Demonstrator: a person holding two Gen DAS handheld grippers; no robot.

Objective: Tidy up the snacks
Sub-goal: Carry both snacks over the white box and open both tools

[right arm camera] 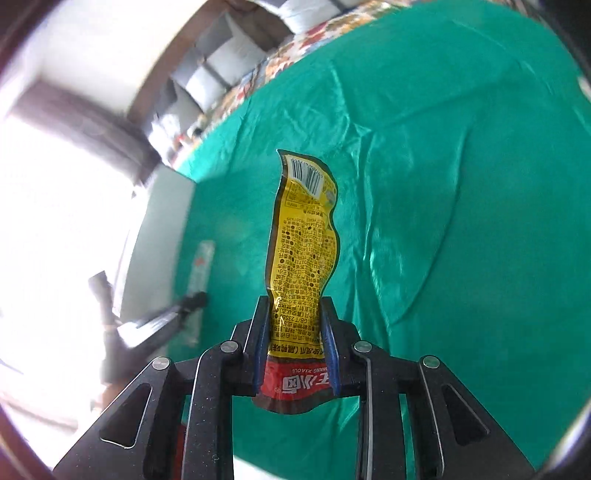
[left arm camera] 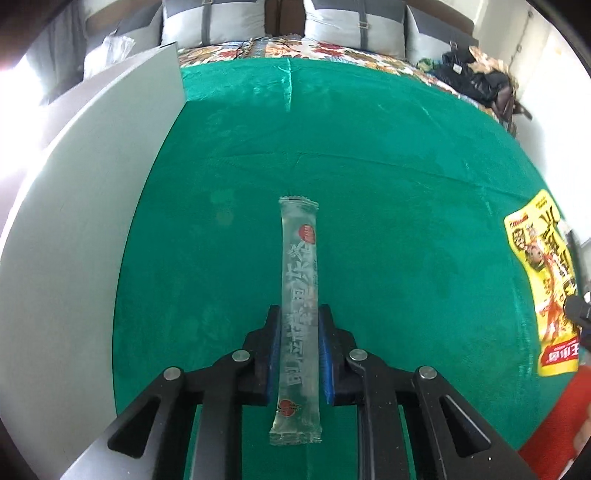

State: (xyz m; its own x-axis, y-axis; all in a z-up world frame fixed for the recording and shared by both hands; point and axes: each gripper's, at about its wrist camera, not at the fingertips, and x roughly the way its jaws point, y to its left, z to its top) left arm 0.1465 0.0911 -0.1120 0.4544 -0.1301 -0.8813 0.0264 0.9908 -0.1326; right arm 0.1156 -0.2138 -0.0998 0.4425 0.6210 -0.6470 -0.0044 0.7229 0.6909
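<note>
My left gripper (left arm camera: 298, 314) is shut on a long clear snack stick pack (left arm camera: 298, 280) with white print and red dots, held lengthwise above the green cloth (left arm camera: 388, 177). My right gripper (right arm camera: 293, 306) is shut on a yellow snack pouch (right arm camera: 303, 236) with a red band at its bottom, back side with barcode facing the camera, lifted off the cloth. The same pouch shows at the right edge of the left wrist view (left arm camera: 543, 280). The left gripper and clear pack show blurred at the left of the right wrist view (right arm camera: 195, 295).
A white box wall (left arm camera: 74, 229) stands along the left side of the green cloth. Beyond the cloth lie a floral bedspread (left arm camera: 332, 50), grey pillows (left arm camera: 354, 22) and dark clothing (left arm camera: 476, 79). A red item (left arm camera: 554, 417) lies at the near right.
</note>
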